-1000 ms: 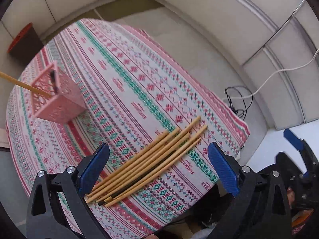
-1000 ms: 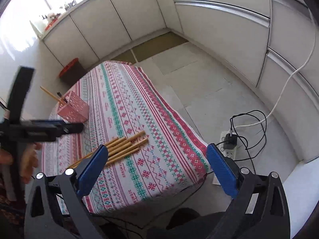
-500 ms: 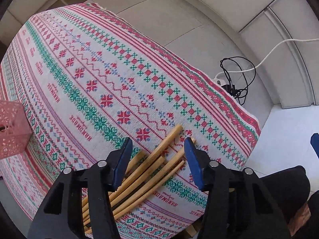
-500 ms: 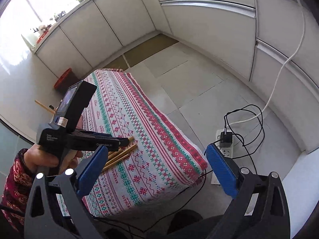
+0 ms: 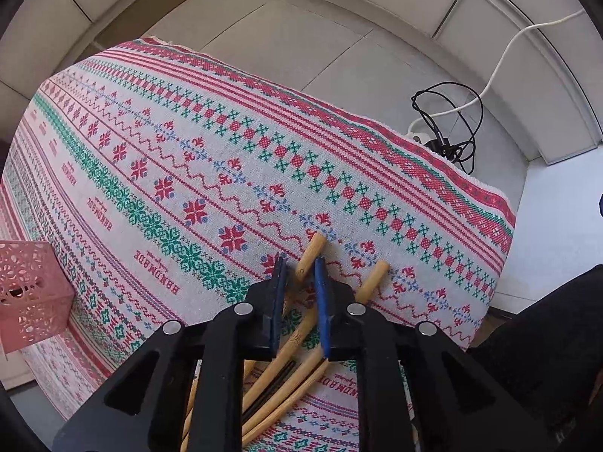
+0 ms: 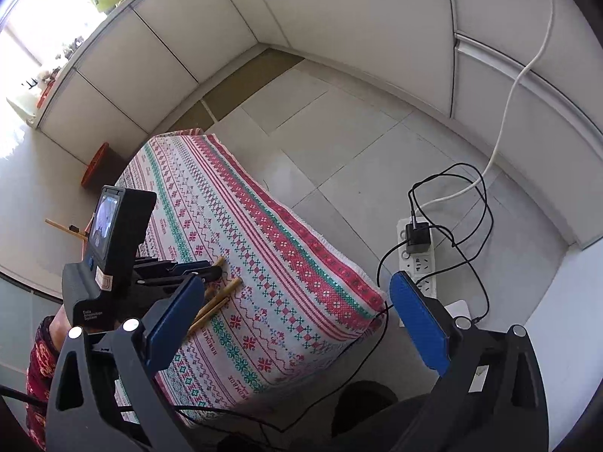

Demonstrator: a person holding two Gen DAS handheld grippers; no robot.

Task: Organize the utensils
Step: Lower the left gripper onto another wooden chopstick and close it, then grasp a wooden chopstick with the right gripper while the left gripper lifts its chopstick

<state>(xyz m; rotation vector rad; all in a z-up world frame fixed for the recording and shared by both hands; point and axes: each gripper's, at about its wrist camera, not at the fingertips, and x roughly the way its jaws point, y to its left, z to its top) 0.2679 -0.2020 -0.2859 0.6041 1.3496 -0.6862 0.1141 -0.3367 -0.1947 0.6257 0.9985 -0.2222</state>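
Note:
Several bamboo chopsticks [image 5: 286,376] lie in a loose bundle near the front corner of the patterned tablecloth [image 5: 188,150]. My left gripper [image 5: 299,263] points straight down over their thick ends. Its jaws are closing, and the blue pads sit against one chopstick [image 5: 311,250] that runs between them. At the left edge stands a pink perforated holder [image 5: 30,293]. In the right wrist view the left gripper [image 6: 196,269] is down on the chopsticks [image 6: 222,293]. My right gripper [image 6: 296,280] hangs open and empty above the table's near corner.
A power strip [image 6: 414,252] with a black charger and looped cables lies on the tiled floor right of the table. A red-rimmed bin [image 6: 98,162] stands beyond the far end. White cabinets line the walls. A person's patterned sleeve [image 6: 39,361] is at the lower left.
My left gripper came down onto the chopsticks and its jaws went from wide open to narrow around one stick. The pink holder slid to the frame's left edge. The right gripper stayed open.

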